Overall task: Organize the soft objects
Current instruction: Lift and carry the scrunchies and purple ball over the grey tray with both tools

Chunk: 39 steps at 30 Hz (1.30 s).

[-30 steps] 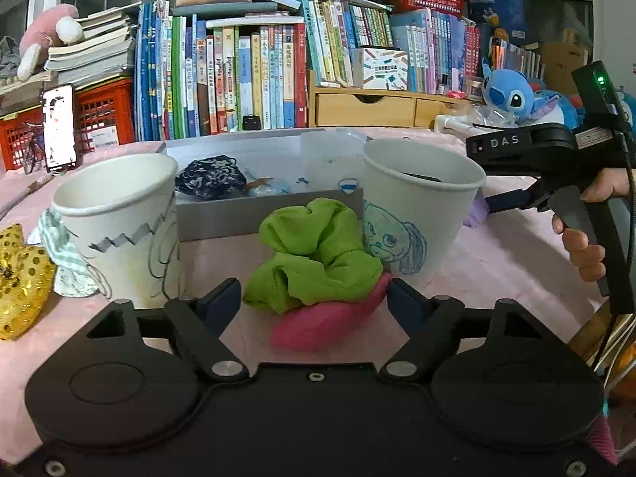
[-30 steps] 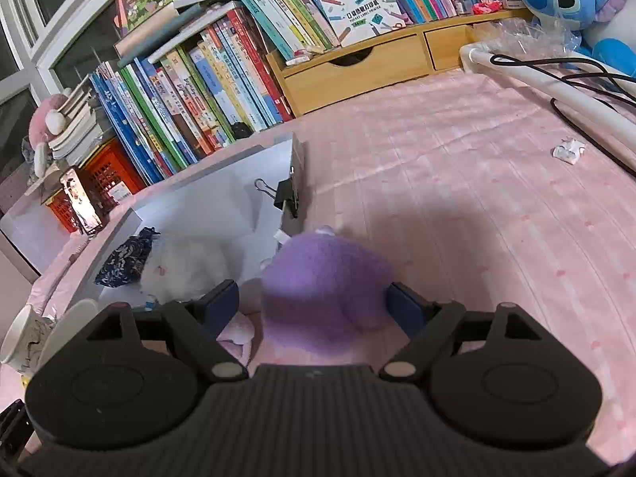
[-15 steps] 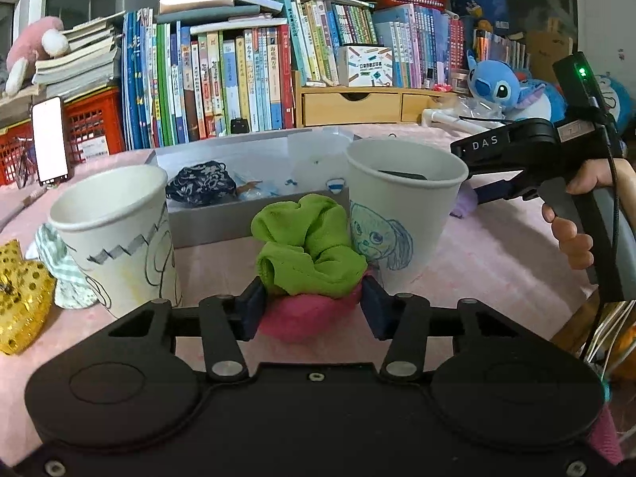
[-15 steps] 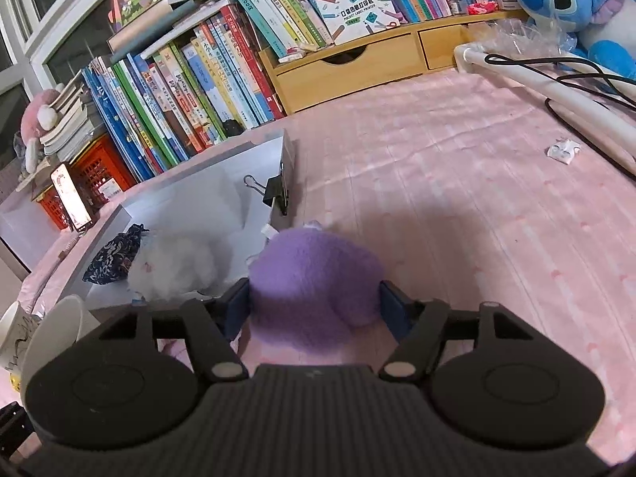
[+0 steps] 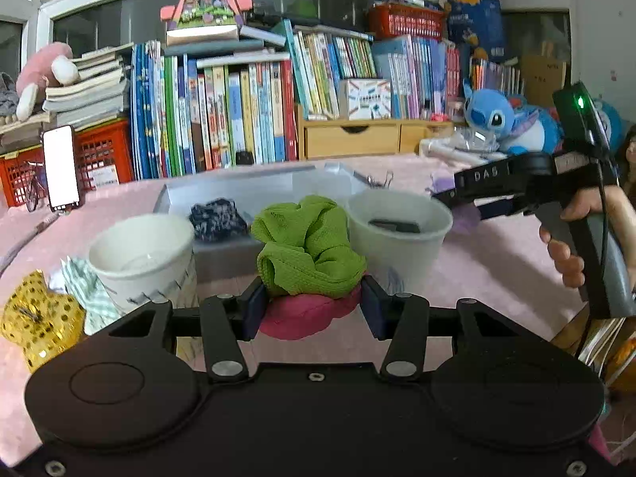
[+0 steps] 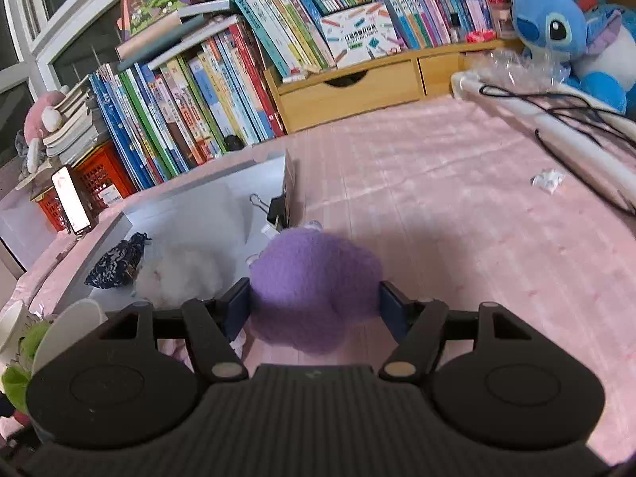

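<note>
My left gripper (image 5: 310,306) pinches the green and pink scrunchies (image 5: 308,254), raised between two paper cups (image 5: 145,256) (the right one holds something dark). My right gripper (image 6: 314,310), marked "DAS", squeezes the purple plush (image 6: 314,286) beside the grey tray (image 6: 190,206); only its view shows white fluff (image 6: 179,276) there.
</note>
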Available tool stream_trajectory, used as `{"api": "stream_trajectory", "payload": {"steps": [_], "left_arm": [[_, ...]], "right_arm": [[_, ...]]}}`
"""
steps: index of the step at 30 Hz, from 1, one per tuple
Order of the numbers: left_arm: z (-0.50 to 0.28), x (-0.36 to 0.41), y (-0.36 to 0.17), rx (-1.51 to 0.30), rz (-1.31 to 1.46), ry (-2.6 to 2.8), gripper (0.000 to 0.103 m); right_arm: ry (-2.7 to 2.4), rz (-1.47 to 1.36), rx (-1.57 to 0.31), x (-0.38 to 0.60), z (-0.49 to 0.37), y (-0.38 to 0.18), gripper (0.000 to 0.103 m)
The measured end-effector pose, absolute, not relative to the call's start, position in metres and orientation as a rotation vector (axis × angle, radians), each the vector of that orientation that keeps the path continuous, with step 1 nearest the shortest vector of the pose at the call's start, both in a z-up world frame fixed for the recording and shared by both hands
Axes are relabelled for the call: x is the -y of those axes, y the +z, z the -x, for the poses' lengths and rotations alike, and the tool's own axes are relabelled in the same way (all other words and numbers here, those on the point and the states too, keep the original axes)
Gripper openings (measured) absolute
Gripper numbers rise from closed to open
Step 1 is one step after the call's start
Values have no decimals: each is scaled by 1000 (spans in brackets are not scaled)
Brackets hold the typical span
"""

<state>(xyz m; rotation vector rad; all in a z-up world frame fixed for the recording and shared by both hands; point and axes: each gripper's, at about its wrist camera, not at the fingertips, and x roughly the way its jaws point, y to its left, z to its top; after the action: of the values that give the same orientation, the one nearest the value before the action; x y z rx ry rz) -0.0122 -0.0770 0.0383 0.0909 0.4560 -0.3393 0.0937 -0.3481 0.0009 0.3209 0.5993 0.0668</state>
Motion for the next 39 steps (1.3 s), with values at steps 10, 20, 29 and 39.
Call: {"api": "stream_trajectory", "payload": {"steps": [10,20,29,39], "left_arm": [[19,73,76,-384,-59,-364,47],[1,65,100,-379,-22,-365,47],[-36,47,127,-407,17,-371,47],[-103,19,160,-445,45,-315,47]], "right_arm": [[89,-305,-535,345,-83,23,70],[128,-288,-495,335,-80,38,70],[170,-276,-479,322,-89,53,70],[226,-279,-492,309,-123,77,70]]}}
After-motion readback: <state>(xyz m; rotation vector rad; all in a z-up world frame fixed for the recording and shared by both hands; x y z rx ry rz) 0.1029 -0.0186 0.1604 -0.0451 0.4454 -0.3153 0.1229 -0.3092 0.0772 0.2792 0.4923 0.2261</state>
